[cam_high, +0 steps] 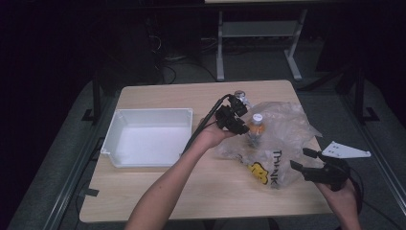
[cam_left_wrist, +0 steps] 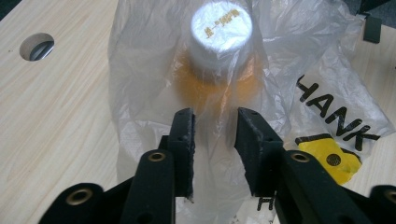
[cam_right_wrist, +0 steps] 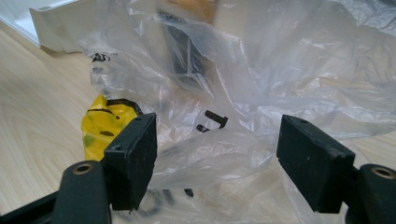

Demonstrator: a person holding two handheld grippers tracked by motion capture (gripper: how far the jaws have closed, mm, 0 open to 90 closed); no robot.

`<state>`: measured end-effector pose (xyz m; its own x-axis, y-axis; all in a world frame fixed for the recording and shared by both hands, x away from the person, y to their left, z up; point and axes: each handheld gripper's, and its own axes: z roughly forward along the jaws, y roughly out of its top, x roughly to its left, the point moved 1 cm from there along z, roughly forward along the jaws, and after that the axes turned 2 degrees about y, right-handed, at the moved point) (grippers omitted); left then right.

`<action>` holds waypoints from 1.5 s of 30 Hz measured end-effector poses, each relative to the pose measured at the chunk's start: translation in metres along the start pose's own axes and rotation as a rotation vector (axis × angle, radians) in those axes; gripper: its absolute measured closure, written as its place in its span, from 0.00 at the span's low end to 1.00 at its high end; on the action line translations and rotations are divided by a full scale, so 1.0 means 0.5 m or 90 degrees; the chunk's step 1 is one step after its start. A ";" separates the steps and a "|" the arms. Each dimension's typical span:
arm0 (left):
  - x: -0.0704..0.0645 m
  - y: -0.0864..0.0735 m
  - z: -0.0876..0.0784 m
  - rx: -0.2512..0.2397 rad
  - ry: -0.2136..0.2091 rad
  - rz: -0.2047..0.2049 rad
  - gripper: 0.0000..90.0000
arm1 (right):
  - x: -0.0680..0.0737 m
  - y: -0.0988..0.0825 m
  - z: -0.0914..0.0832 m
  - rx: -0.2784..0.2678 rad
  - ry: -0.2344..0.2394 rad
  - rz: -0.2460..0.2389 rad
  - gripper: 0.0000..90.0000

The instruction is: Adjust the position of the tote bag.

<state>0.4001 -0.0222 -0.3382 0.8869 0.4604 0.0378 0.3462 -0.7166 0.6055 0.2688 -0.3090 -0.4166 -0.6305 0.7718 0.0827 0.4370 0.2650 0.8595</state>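
Note:
A crumpled clear plastic bag (cam_high: 282,129) printed with black letters and a yellow face (cam_high: 258,172) lies on the right half of the wooden table. Inside it stands a bottle (cam_high: 257,125) with a white cap (cam_left_wrist: 222,28) and orange contents. My left gripper (cam_high: 244,127) reaches over from the left and points at the bottle. In the left gripper view (cam_left_wrist: 215,116) its jaws stand a narrow gap apart, with bag film (cam_left_wrist: 144,70) between them, just short of the bottle. My right gripper (cam_high: 302,159) is wide open at the bag's near right edge, with loose film (cam_right_wrist: 299,70) ahead of it (cam_right_wrist: 217,135).
An empty white tray (cam_high: 153,111) sits on the left half of the table. A round hole (cam_left_wrist: 36,46) pierces the tabletop beyond the bottle. Bare wood lies along the near edge (cam_high: 191,196). Dark floor and a white table frame (cam_high: 220,48) lie beyond.

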 end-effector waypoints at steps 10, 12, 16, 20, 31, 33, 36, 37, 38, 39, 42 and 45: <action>-0.002 -0.003 0.004 -0.003 0.000 0.009 0.93 | 0.000 0.000 0.000 0.000 0.000 -0.001 0.32; 0.000 -0.007 0.005 -0.001 0.000 0.009 0.96 | -0.001 0.000 -0.001 -0.001 0.000 -0.001 0.32; 0.004 -0.018 0.007 -0.002 0.002 0.000 0.99 | -0.001 0.000 -0.001 -0.001 -0.002 -0.003 0.32; 0.009 -0.034 0.009 0.001 0.005 -0.010 1.00 | 0.000 0.000 -0.001 -0.002 -0.003 -0.003 0.32; 0.012 -0.080 0.023 0.030 0.024 -0.026 1.00 | 0.003 0.000 -0.001 -0.004 -0.005 -0.003 0.32; 0.012 -0.088 0.027 0.033 0.025 -0.031 1.00 | 0.003 0.000 -0.001 -0.004 -0.005 -0.004 0.32; 0.013 -0.100 0.032 0.040 0.026 -0.035 1.00 | 0.002 0.000 0.000 -0.004 -0.005 -0.004 0.32; 0.013 -0.104 0.033 0.043 0.026 -0.035 1.00 | 0.002 0.000 0.000 -0.004 -0.004 -0.004 0.32; 0.013 -0.108 0.035 0.044 0.026 -0.039 1.00 | 0.003 0.000 0.000 -0.003 -0.004 -0.005 0.32; 0.014 -0.111 0.036 0.046 0.026 -0.037 1.00 | 0.003 0.000 0.000 -0.002 -0.003 -0.004 0.32; 0.013 -0.121 0.041 0.054 0.022 -0.040 1.00 | 0.004 0.000 0.000 -0.001 -0.003 -0.005 0.32; 0.013 -0.130 0.044 0.056 0.024 -0.044 1.00 | 0.004 0.000 0.001 -0.001 -0.003 -0.005 0.32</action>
<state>0.3900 0.0158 -0.3949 0.8484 0.5285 0.0285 0.4333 -0.7245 0.5361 0.2676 -0.3070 -0.4167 -0.6309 0.7723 0.0742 0.4315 0.2698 0.8608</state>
